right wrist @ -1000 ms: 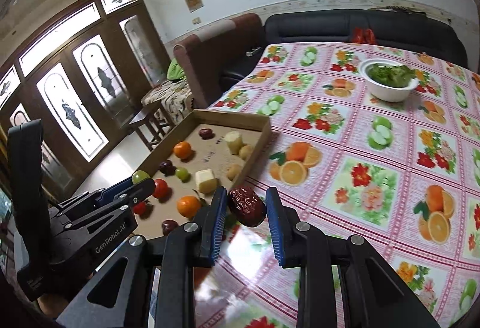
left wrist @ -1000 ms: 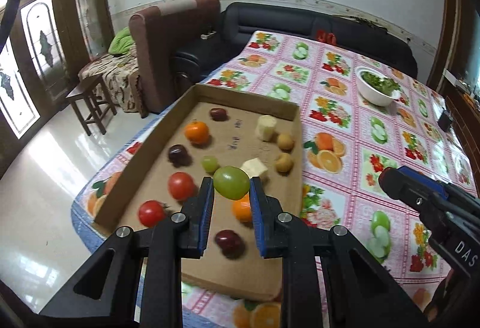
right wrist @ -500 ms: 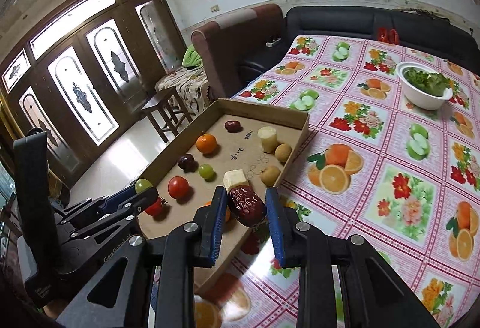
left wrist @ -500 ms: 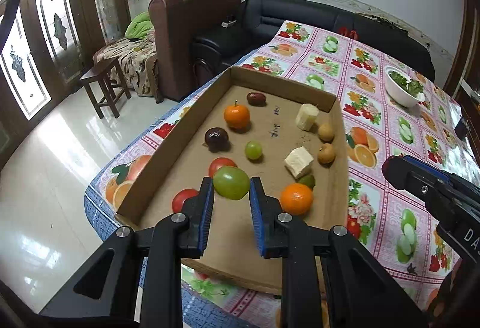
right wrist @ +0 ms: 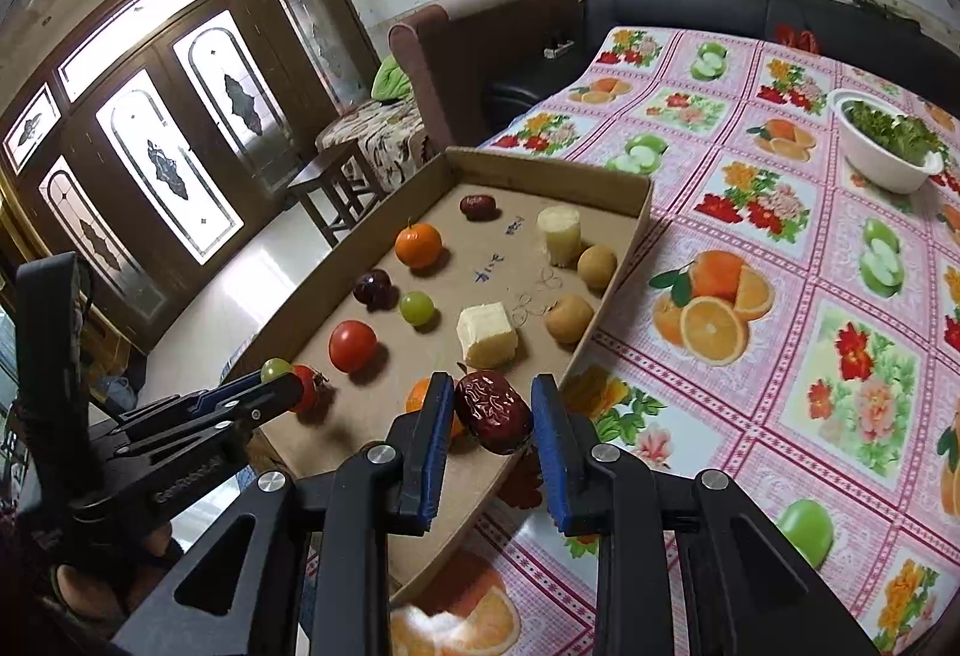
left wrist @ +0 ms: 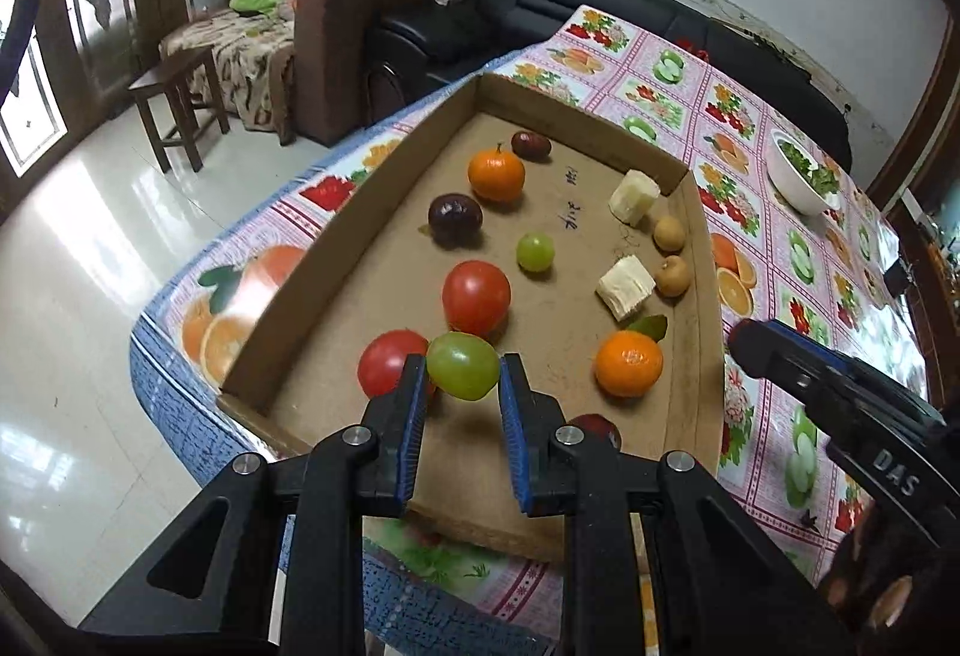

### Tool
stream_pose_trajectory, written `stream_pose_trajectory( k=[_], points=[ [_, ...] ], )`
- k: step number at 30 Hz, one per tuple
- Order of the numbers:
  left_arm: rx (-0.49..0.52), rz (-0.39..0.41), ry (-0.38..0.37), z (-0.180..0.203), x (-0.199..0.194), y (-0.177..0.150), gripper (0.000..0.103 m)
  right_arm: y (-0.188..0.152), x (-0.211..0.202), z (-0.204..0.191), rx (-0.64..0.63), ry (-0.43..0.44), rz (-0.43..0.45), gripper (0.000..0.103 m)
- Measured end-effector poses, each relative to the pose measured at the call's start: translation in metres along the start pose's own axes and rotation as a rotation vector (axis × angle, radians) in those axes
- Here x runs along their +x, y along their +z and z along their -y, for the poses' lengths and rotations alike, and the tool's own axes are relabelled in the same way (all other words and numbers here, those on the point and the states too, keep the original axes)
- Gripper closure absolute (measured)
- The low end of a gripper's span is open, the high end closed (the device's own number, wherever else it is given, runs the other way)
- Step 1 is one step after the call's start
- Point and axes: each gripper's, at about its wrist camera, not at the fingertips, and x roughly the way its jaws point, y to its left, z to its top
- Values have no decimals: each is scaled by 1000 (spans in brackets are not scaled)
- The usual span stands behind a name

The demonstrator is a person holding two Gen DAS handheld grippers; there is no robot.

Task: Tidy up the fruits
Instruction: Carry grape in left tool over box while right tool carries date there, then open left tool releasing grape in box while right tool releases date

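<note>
Green grape (left wrist: 463, 364) clamped in left gripper (left wrist: 461, 381), held above near end of cardboard tray (left wrist: 282, 308), just by a tomato (left wrist: 387, 361). Right gripper (right wrist: 493, 412) jaws closed on wrinkled red date (right wrist: 493, 410), over tray's near right edge. Oranges, grapes, tomatoes, white chunks lie in tray on the floral tablecloth (right wrist: 780, 296)

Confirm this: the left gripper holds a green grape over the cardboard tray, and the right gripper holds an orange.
Not quite. The right gripper holds a wrinkled red date, not an orange; the right wrist view shows it. The left gripper does hold a green grape over the cardboard tray.
</note>
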Motion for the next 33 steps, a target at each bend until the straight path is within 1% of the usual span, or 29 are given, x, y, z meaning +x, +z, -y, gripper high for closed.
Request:
stream_pose_trajectory(
  k=[3,8,14,16,21,26,33],
  points=[
    [7,-13,-24,4,3,-1,82,1,10,-2,1,9,-13,76],
    [20,-20,-32,13,9,1,82,12,27,1,11,2,-13,76],
    [16,-55,-23,20,24,6,82,35,48,8,40,-10,-1,76],
    [14,-57,-19,23,27,8,81,43,59,9,36,-28,-5,76],
    [24,-65,5,30,36,13,81,58,83,14,49,-34,-28,76],
    [32,-77,20,36,42,14,81,61,100,15,49,-31,-59,76],
    [41,-99,40,38,51,13,81,58,111,15,43,-28,-92,75]
  ],
)
